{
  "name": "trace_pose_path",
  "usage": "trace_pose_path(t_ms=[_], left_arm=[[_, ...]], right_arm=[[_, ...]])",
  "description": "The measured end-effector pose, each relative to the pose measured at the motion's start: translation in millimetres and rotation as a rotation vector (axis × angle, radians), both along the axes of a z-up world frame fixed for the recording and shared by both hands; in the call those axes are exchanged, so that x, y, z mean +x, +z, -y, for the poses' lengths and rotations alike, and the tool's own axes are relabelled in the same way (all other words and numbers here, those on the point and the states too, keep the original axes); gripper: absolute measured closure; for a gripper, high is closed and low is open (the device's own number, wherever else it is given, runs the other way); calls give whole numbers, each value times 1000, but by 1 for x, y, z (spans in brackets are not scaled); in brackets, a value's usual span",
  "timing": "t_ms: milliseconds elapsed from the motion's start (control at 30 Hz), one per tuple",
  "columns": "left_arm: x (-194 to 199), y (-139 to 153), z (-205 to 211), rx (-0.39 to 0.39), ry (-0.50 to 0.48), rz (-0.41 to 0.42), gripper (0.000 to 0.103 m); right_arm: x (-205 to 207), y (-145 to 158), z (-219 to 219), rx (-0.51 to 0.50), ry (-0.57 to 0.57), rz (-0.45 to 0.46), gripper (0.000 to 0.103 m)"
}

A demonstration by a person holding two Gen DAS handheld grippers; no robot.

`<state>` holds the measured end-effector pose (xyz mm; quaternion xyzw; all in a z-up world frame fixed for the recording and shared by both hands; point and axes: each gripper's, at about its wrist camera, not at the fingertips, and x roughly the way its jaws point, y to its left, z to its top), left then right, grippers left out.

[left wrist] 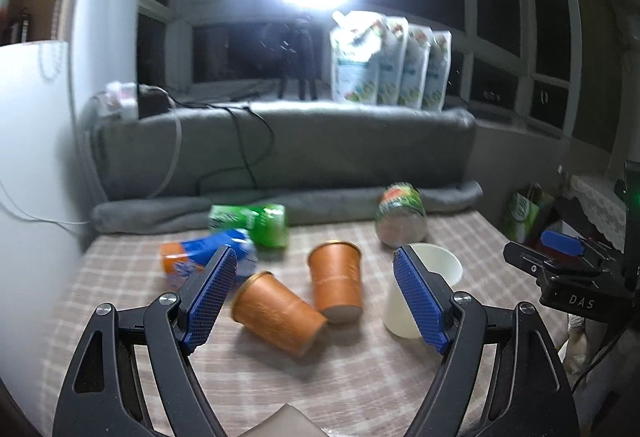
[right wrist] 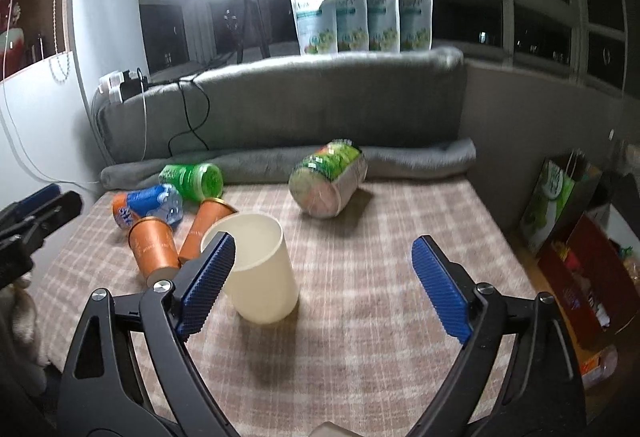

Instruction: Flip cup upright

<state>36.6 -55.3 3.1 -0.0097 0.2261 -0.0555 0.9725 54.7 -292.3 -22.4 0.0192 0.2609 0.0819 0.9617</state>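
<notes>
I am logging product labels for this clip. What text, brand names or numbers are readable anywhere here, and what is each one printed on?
"DAS": white letters on the black body of the right gripper, seen from the left wrist view.
Orange and blue drink bottle lying on its side: large white lettering, cut off and blurred, unreadable.
Green plastic bottle: label blurred.
Four white refill pouches: print too small.
Green paper bag: logo unreadable.

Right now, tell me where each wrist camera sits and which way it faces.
Left wrist: on the left gripper, facing the grey sofa beyond two lying copper-coloured cups; its open blue-padded fingers show, the right gripper at right.
Right wrist: on the right gripper, further right, facing the cream paper cup; its open fingers show, the left gripper at left.
Shared: checked tablecloth, cups, lying green bottle, ring light.
</notes>
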Motion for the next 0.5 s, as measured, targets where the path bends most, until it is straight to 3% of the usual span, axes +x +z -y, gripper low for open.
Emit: trace_pose_path(t_ms=[233, 500], left_arm=[[-14, 8, -20, -36, 51, 28, 21], [-24, 10, -34, -64, 79, 35, 21]], right_arm=[[-8, 11, -10, -26, -44, 94, 0], [-11, 16, -17, -43, -68, 127, 0]])
